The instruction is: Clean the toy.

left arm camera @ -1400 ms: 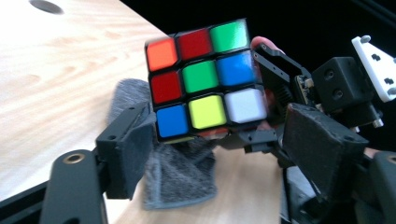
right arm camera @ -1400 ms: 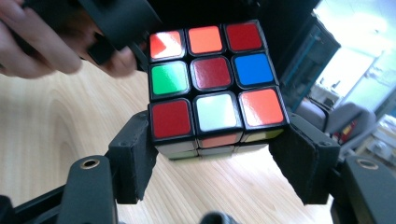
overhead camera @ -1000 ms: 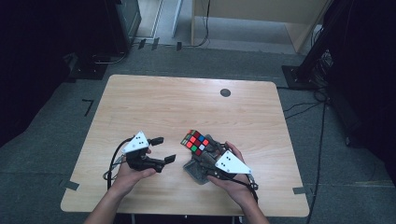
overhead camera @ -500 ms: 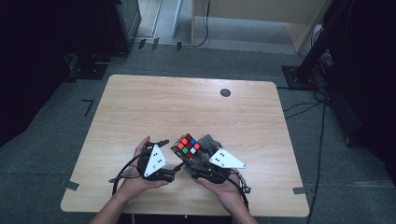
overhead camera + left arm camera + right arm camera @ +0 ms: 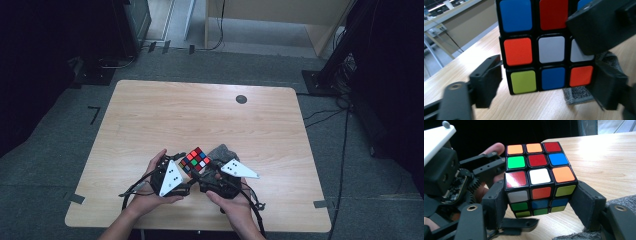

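Right now the right gripper has its two black padded jaws pressed on opposite sides of a multicoloured plastic puzzle cube, gripping it low down so the cube's top rises clear above the pads. In the right gripper view the cube's upper face shows orange, red, green, blue and white stickers. Facing it from the cube's far side is the left gripper, whose jaws have just been narrowing; one black jaw sits at the cube's edge and the other crosses its upper corner, but I cannot tell whether they press on it. In the high view both grippers meet around the cube, each in a hand. Just behind the right gripper lies a grey felt-like cloth, on the pale wooden table, near its front edge.
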Action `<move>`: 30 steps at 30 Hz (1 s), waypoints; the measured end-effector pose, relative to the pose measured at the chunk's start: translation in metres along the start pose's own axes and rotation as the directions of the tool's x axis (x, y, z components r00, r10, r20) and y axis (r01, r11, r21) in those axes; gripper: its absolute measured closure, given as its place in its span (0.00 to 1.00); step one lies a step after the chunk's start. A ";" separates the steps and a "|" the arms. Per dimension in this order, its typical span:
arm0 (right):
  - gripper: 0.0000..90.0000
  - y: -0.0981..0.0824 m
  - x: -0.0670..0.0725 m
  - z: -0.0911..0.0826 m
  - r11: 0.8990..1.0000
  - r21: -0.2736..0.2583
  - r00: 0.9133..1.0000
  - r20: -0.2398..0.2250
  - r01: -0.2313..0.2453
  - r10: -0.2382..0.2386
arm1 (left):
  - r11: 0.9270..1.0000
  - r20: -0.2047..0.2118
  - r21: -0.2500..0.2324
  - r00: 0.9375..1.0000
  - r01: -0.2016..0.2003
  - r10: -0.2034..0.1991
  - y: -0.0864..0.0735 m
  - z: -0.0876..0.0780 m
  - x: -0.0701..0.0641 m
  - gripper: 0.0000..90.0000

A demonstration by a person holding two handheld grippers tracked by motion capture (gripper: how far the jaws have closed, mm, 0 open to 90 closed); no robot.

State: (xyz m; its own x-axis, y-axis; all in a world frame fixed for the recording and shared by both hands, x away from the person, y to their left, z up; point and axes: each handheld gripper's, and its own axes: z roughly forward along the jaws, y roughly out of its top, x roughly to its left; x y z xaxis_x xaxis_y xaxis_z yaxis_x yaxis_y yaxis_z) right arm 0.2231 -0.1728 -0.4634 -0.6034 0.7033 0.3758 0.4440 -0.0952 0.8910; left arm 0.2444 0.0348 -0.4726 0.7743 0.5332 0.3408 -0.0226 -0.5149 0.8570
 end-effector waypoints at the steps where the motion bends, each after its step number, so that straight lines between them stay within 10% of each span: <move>1: 0.37 0.000 0.001 0.000 1.000 0.001 1.000 -0.002 0.002 -0.002 | 1.000 0.003 0.000 1.000 -0.001 0.001 0.000 0.000 0.000 0.26; 8: 0.31 0.002 -0.010 -0.001 1.000 0.005 0.999 -0.050 -0.007 0.007 | 0.998 0.017 -0.019 0.999 0.052 -0.051 -0.003 -0.004 0.007 0.37; 11: 0.31 0.010 -0.018 -0.010 0.997 -0.078 0.997 -0.070 0.014 -0.019 | 0.993 0.022 -0.018 0.993 0.117 -0.117 -0.007 -0.008 0.019 0.37; 14: 0.33 0.015 -0.032 -0.018 0.987 -0.124 0.995 0.025 0.102 -0.100 | 0.984 0.022 -0.026 0.984 0.177 -0.177 -0.010 -0.011 0.029 0.37; 18: 0.34 -0.001 -0.053 -0.009 0.968 0.057 0.952 0.177 0.245 -0.251 | 0.979 0.028 -0.030 0.980 0.199 -0.199 -0.011 -0.013 0.032 0.37; 21: 0.36 -0.017 -0.063 0.005 0.960 0.207 0.961 0.163 0.188 -0.224 | 0.979 0.040 -0.031 0.979 0.202 -0.201 -0.010 -0.014 0.032 0.37; 26: 0.43 -0.032 -0.065 0.018 0.894 0.378 0.927 0.182 0.242 -0.328 | 0.976 0.065 -0.036 0.975 0.217 -0.214 -0.010 -0.016 0.034 0.37; 30: 0.52 -0.032 -0.066 0.017 0.890 0.387 0.927 0.179 0.241 -0.329 | 0.970 0.082 -0.039 0.969 0.238 -0.234 -0.010 -0.017 0.036 0.37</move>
State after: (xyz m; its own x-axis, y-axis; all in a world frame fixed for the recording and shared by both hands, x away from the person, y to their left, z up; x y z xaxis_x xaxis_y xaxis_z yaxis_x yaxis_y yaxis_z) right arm 0.2604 -0.2046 -0.5211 -0.5868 0.8096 0.0097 0.5057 0.3572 0.7853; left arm 0.2618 0.0709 -0.4620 0.8074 0.5819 0.0976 0.1376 -0.3464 0.9279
